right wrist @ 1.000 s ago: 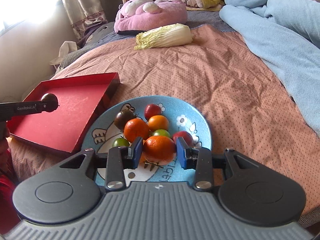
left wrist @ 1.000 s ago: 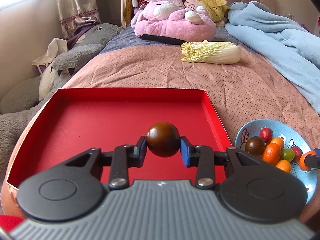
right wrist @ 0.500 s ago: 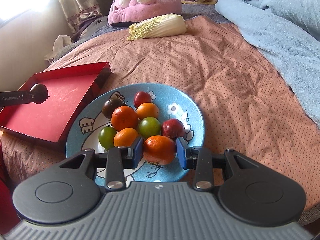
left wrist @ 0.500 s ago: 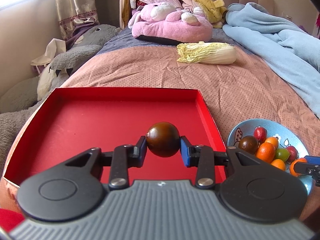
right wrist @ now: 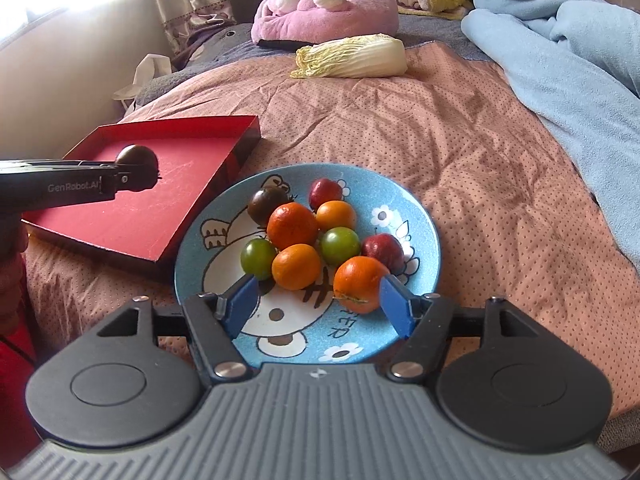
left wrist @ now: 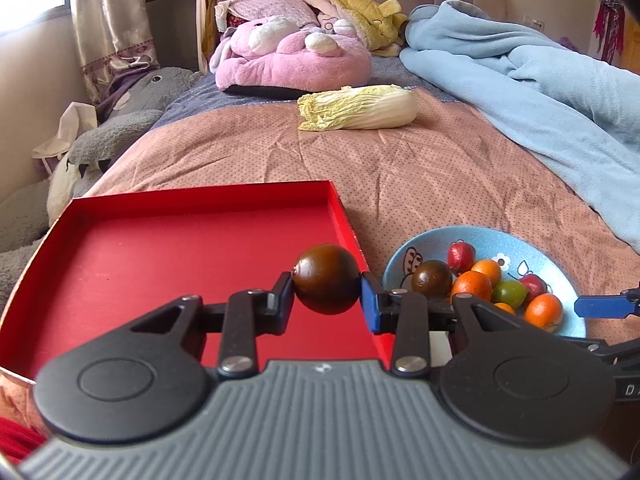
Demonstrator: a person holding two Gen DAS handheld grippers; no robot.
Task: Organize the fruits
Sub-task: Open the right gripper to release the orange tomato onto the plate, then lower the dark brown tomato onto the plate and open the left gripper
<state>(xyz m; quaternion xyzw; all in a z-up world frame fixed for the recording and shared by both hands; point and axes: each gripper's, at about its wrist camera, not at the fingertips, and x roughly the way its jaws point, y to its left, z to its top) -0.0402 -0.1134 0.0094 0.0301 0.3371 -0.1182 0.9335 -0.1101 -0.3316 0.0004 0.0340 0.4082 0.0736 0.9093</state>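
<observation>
The only lettering that reads clearly is "GenRobot.AI", printed in pale type on the dark body of the left gripper (right wrist: 138, 172), which enters from the left edge of the right wrist view; on the blue plate (right wrist: 420, 216) a cartoon cat is painted with letters at the lower middle, of which only "TER" can be made out.

The left gripper's jaws are closed on a dark brown tomato (left wrist: 326, 278), pads pressed to both sides, holding it above the right part of the red tray (left wrist: 160, 264), near that tray's right wall; the tray's floor is bare. The right gripper (right wrist: 316, 304) has just been opening its jaws; they stand wide at the near side of the plate, with an orange fruit (right wrist: 358, 284) lying between them, close against the right pad, the left pad well clear of it.

The rest of the fruit is bunched on the plate at frame centre: two more orange ones, two green, two red and one dark brown. The plate sits just right of the tray on a pink dotted bedspread (right wrist: 460, 140); beyond, in the upper middle, lie a napa cabbage (right wrist: 352, 58) and a pink plush toy (right wrist: 324, 10); a light blue blanket (right wrist: 560, 40) fills the upper right.
</observation>
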